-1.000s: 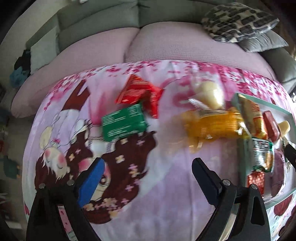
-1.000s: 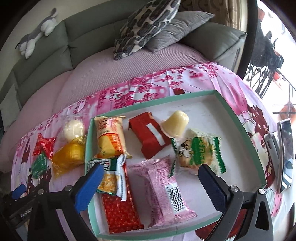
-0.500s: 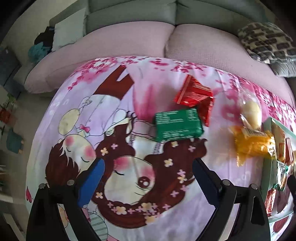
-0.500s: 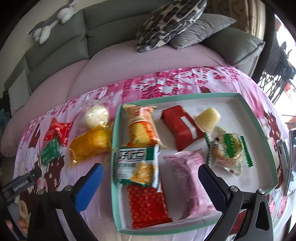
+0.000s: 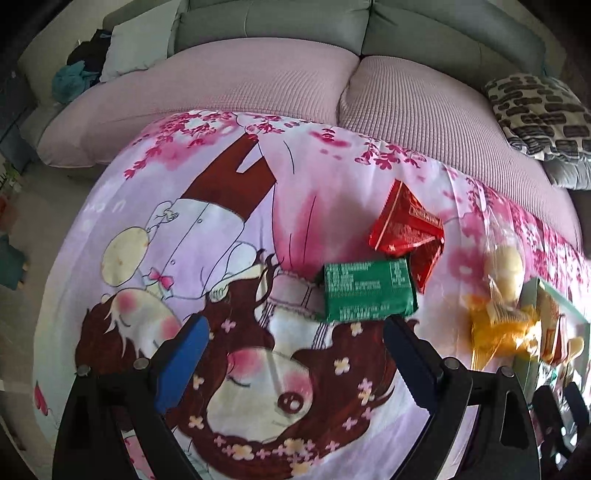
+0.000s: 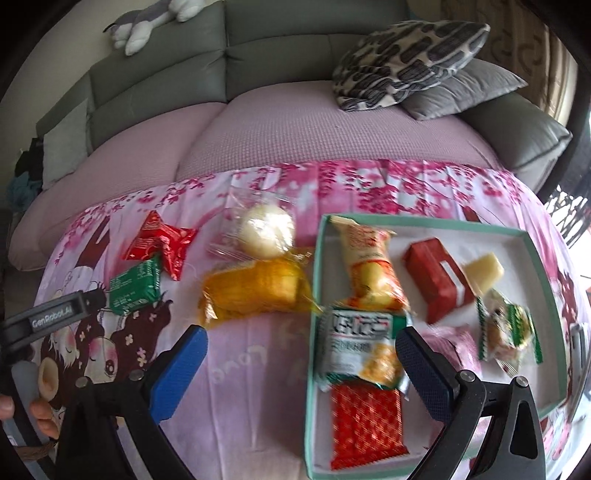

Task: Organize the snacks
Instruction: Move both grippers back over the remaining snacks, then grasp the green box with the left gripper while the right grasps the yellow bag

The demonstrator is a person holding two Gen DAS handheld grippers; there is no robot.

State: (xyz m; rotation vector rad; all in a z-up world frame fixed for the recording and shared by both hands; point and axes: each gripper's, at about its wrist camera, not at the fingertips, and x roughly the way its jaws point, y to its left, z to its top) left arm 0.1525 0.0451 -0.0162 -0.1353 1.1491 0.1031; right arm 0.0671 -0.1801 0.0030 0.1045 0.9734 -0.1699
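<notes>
On the pink printed cloth (image 5: 221, 229) lie a green packet (image 5: 369, 291), a red packet (image 5: 404, 225), a clear-wrapped white bun (image 6: 266, 229) and a yellow packet (image 6: 258, 288). My left gripper (image 5: 295, 347) hovers open just in front of the green packet, nothing between its fingers. The green-rimmed white tray (image 6: 532, 251) holds several snacks, among them a white and green packet (image 6: 362, 347) and a red packet (image 6: 364, 421). My right gripper (image 6: 301, 360) hangs open over the tray's left rim and holds nothing. The left gripper's body (image 6: 48, 317) and a hand show at the left edge.
A pink-covered sofa seat (image 5: 258, 81) runs behind the cloth, with patterned and grey cushions (image 6: 410, 55) at the right and a plush toy (image 6: 147, 22) on the green backrest. A dark phone lies right of the tray (image 6: 576, 339). The floor shows at far left (image 5: 22, 229).
Both grippers have slid left over the cloth. The green and red packets moved from left of centre to right in the left view; the tray shifted right in the right view. Both stayed open.
</notes>
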